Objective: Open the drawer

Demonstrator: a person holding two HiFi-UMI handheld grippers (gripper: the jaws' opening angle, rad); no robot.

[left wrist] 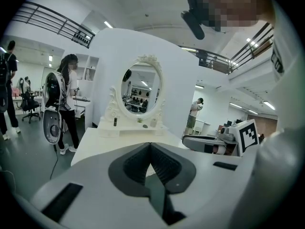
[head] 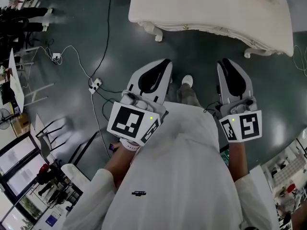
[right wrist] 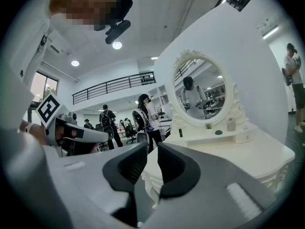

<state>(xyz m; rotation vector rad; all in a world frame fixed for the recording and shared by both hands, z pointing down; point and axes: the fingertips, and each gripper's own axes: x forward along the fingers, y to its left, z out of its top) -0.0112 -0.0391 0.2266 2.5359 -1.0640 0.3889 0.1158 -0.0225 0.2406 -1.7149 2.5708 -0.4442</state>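
Note:
A white dressing table (head: pixel 211 8) with an oval mirror (right wrist: pixel 200 92) stands in front of me; no drawer front shows clearly in any view. Both grippers hang in the air short of the table, side by side and pointing at it. My left gripper (head: pixel 165 63) is shut, and in the left gripper view (left wrist: pixel 150 146) its dark pads meet at the tip with nothing between them. My right gripper (head: pixel 224 63) is open: the right gripper view (right wrist: pixel 152 147) shows a narrow gap between its fingertips, and that gap is empty. Small bottles stand on the shelf under the mirror (left wrist: pixel 140 90).
Cables and a power strip (head: pixel 95 84) lie on the dark floor to the left. A black-framed chair (head: pixel 57 128) stands at the lower left. Several people stand in the room behind the table, one beside a standing fan (left wrist: pixel 51 113).

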